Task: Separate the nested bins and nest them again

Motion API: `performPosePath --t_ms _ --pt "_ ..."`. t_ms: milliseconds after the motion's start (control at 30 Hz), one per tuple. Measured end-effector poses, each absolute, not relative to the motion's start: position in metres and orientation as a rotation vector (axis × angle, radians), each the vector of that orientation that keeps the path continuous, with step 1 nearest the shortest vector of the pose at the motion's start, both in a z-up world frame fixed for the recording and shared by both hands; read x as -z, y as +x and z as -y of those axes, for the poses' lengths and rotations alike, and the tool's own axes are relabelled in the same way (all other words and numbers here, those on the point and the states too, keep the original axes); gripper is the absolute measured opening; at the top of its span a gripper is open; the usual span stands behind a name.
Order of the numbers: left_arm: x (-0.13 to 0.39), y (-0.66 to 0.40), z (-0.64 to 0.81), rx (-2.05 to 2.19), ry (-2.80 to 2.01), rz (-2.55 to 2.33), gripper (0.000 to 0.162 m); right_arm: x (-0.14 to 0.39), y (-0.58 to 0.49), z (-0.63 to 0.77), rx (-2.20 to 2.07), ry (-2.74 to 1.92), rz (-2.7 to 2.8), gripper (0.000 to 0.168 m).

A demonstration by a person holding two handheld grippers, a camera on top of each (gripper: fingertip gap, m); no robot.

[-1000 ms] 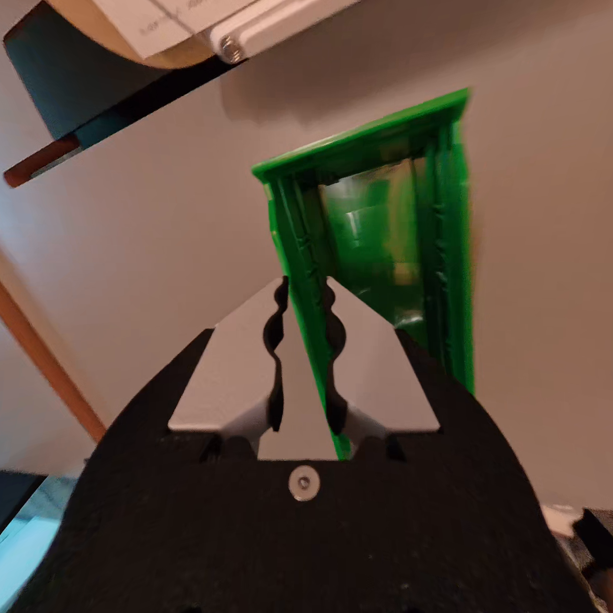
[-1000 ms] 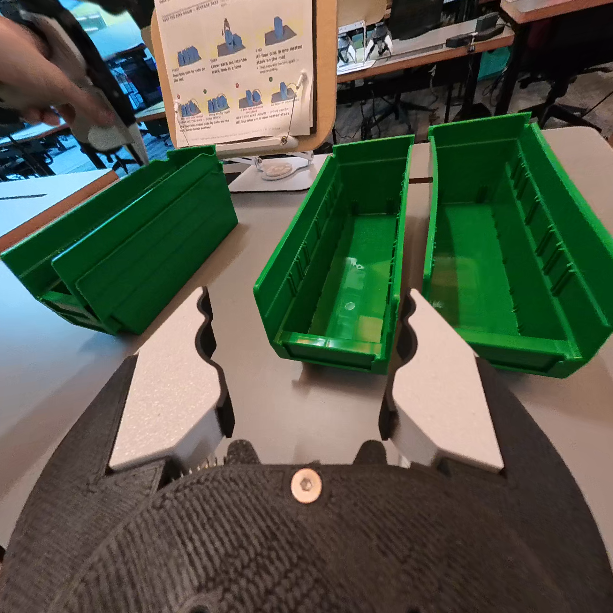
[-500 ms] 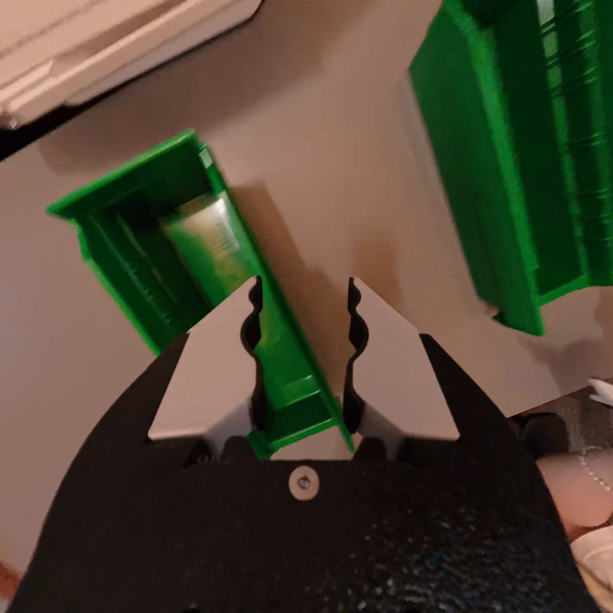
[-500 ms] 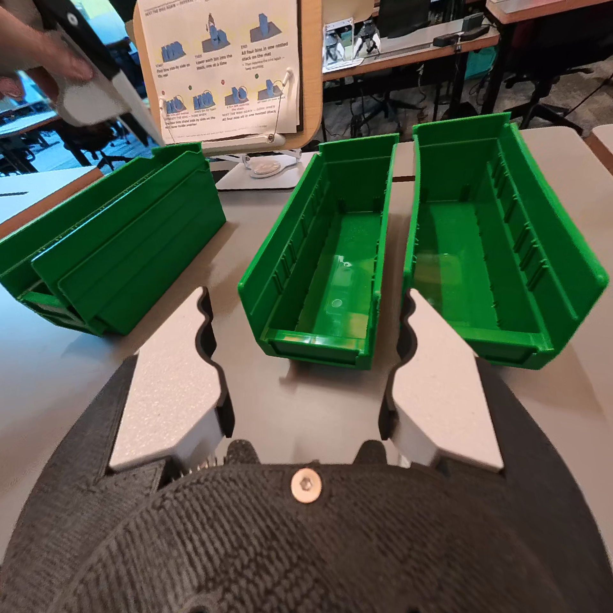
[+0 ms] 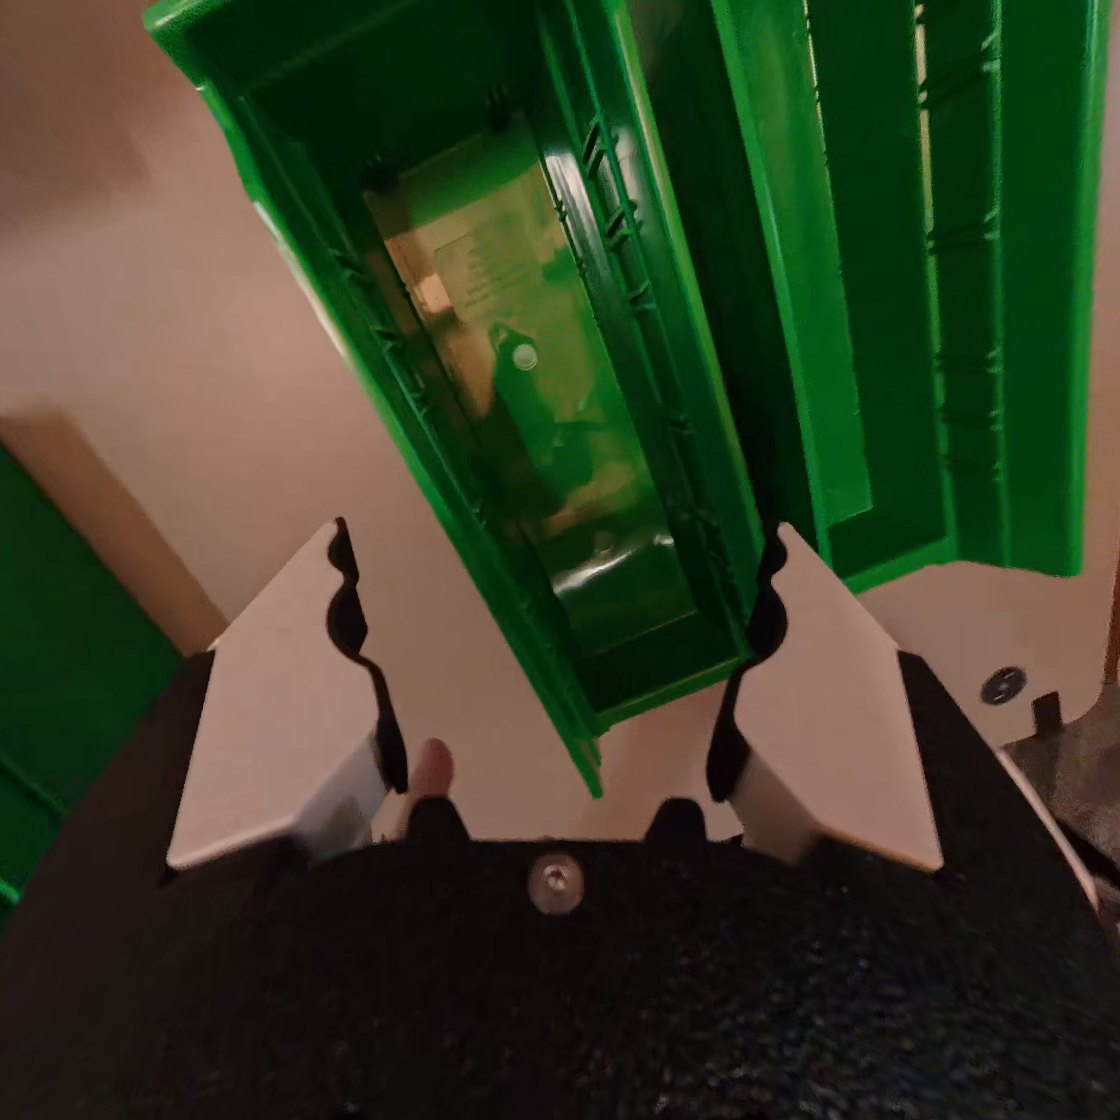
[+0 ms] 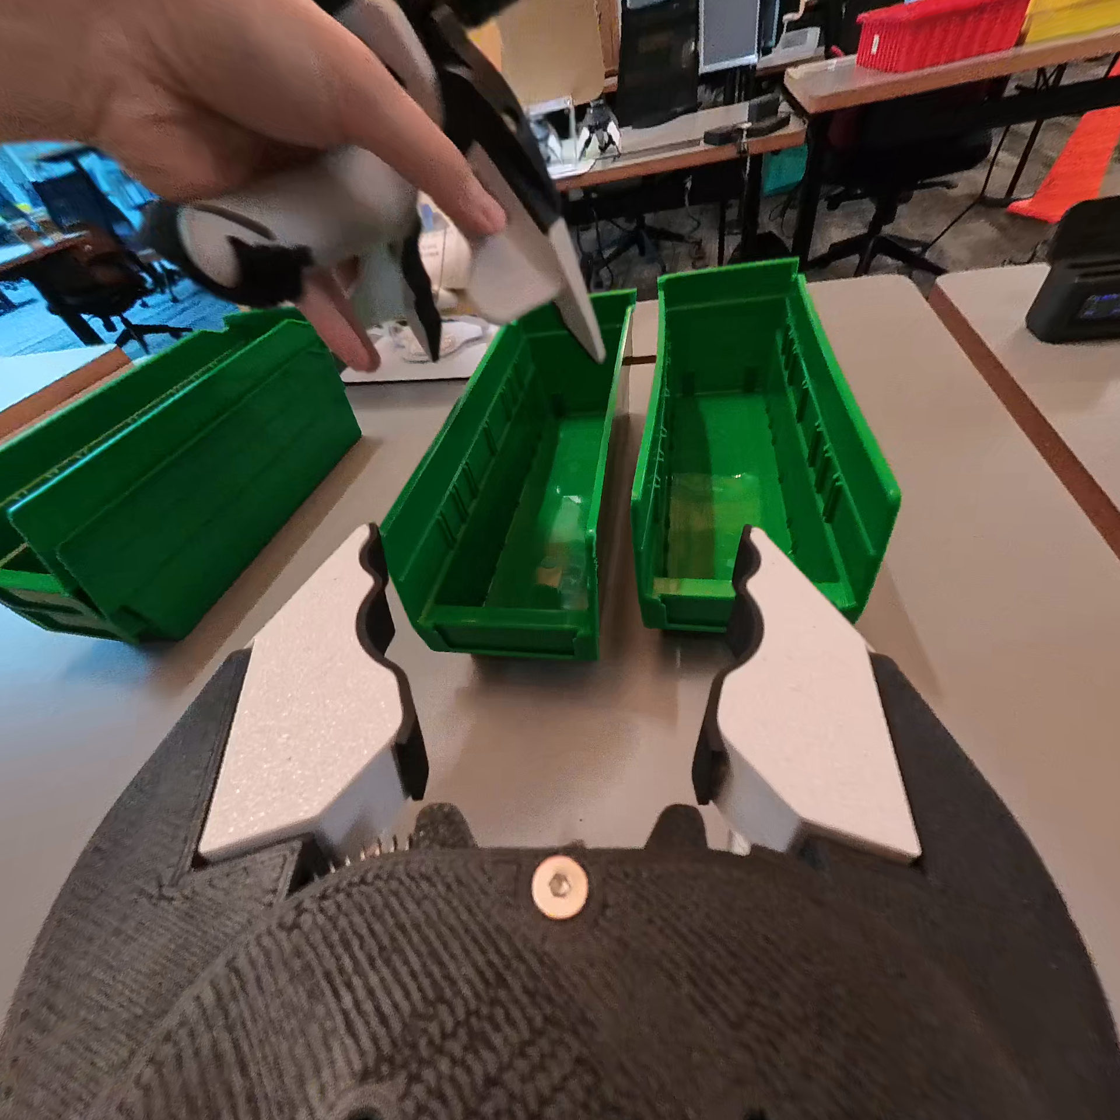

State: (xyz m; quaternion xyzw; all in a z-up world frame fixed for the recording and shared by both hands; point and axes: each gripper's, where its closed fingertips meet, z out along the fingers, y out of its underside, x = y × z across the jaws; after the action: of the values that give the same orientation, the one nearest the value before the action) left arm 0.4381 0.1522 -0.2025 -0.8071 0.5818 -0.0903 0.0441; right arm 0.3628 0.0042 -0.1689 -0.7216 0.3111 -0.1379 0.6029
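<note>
Three groups of green bins stand on the grey table [image 6: 945,545]. A nested pair [image 6: 170,473] is at the left, a single open bin [image 6: 515,485] in the middle, and another single bin [image 6: 757,448] at the right. My left gripper [image 6: 515,354], held by a hand [image 6: 212,91], hangs open above the far end of the middle bin. In the left wrist view my left gripper [image 5: 557,527] is open and empty, looking down into the middle bin [image 5: 545,363], with the right bin [image 5: 909,303] beside it. My right gripper [image 6: 559,530] is open and empty, just before the near ends of the two single bins.
A white stand base [image 6: 418,357] sits behind the bins. The table's wood-trimmed right edge [image 6: 1018,394] borders another table with a black device [image 6: 1079,303]. Desks, chairs and a red basket [image 6: 939,30] are farther back. Bare table lies before the bins.
My left gripper let go of the green bin wall it was shut on, opened, and moved right over the middle bin. My right gripper stayed open and rose a little.
</note>
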Motion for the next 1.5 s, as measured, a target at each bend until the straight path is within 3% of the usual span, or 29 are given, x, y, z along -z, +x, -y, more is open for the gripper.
performPosePath --t_ms 200,433,733,800,1500 --pt "0.216 0.449 -0.157 0.179 -2.499 -1.638 0.127 0.164 0.358 -0.007 0.326 -1.672 -0.689 0.113" --pt "0.230 0.451 -0.156 0.314 -2.550 -1.589 0.138 0.165 0.361 -0.009 0.318 -1.668 -0.693 0.113" --pt "0.230 0.458 -0.142 0.512 -2.620 -1.529 0.111 0.185 0.362 -0.020 0.313 -1.740 -0.698 0.113" --pt "0.227 0.459 -0.139 0.544 -2.615 -1.556 0.119 0.187 0.364 -0.018 0.310 -1.743 -0.710 0.112" --pt "0.234 0.440 -0.165 0.515 -2.522 -1.787 0.116 0.198 0.366 -0.022 0.283 -1.770 -0.720 0.109"
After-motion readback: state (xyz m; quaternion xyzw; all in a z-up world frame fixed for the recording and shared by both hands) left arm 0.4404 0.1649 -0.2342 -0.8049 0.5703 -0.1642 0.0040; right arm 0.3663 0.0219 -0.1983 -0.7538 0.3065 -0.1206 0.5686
